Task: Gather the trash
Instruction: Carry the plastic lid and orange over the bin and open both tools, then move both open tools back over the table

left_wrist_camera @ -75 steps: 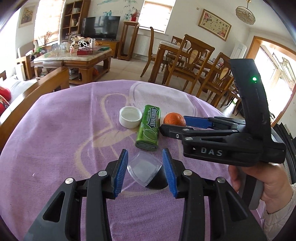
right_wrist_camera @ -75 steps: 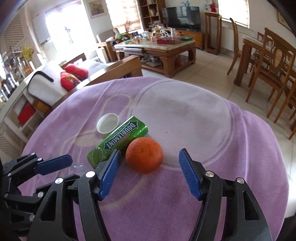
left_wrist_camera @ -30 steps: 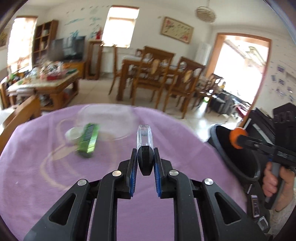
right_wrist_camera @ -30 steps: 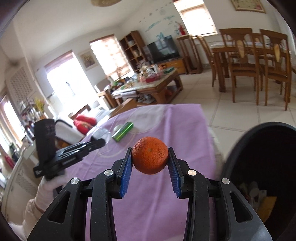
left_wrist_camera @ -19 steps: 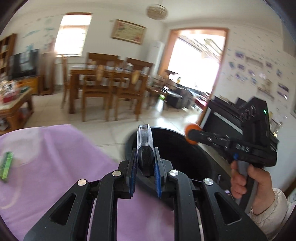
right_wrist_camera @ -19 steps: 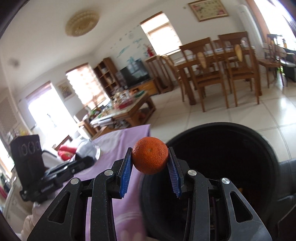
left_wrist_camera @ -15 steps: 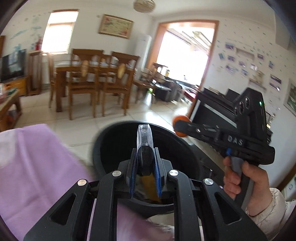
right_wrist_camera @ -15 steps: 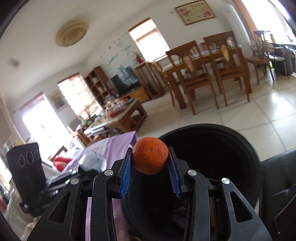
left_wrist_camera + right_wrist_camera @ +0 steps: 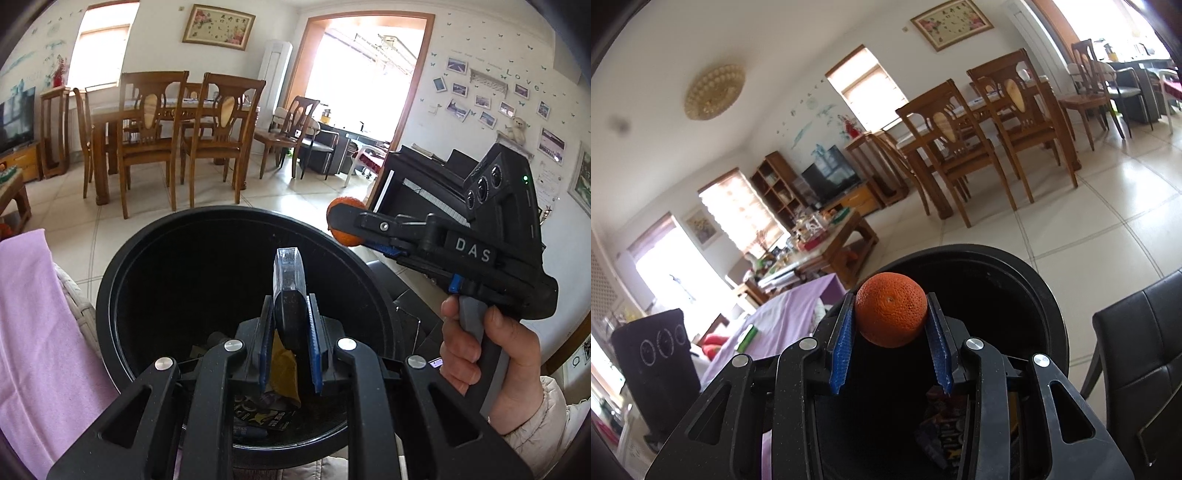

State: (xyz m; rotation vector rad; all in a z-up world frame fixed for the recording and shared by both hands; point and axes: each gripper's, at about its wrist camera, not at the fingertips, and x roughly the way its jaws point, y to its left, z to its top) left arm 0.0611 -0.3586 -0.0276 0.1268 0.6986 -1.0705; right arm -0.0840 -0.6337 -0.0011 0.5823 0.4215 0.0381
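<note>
My left gripper (image 9: 290,317) is shut on a small clear plastic container with a black base (image 9: 289,284), held edge-on over the mouth of a black round trash bin (image 9: 122,258). My right gripper (image 9: 890,314) is shut on an orange (image 9: 891,308) and hangs above the same bin (image 9: 1041,291). In the left wrist view the right gripper (image 9: 345,225) with the orange (image 9: 341,203) sits over the bin's far right rim, a hand on its handle. Wrappers and a yellow scrap (image 9: 282,373) lie at the bin's bottom.
The purple-covered table (image 9: 33,332) lies left of the bin, with a green gum pack (image 9: 747,338) still on it. A black leather chair (image 9: 1145,343) stands right of the bin. Wooden dining chairs (image 9: 155,136), a dark piano (image 9: 424,173) and tiled floor lie beyond.
Both grippers have swung right from above the purple table to over the black bin, each still gripping its item. The bin now fills the lower part of both views.
</note>
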